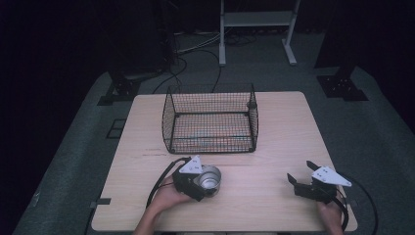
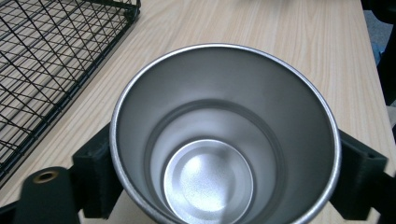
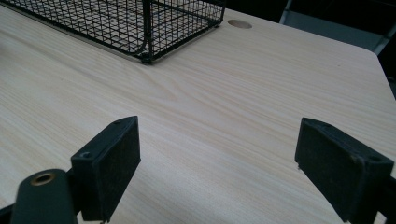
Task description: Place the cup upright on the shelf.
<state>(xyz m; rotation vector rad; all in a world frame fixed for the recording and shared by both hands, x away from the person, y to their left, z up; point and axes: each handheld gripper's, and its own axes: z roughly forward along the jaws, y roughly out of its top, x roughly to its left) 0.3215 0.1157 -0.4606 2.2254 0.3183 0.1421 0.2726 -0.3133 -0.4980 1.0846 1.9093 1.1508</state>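
The left claw (image 1: 203, 182) pinches a steel cup (image 1: 210, 177) by its sides, low on the worktop (image 1: 274, 142) at six o'clock from the wire basket (image 1: 211, 119). The right claw (image 1: 299, 180) is spread, empty, at four o'clock.

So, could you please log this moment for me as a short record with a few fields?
left gripper: jaws shut on the steel cup, one on each side of its wall
steel cup: upright, open mouth up, nothing inside
right gripper: jaws open, holding nothing, over bare table
wire basket: stands on the table beyond the cup, apart from it
basket contents: cannot tell through the mesh
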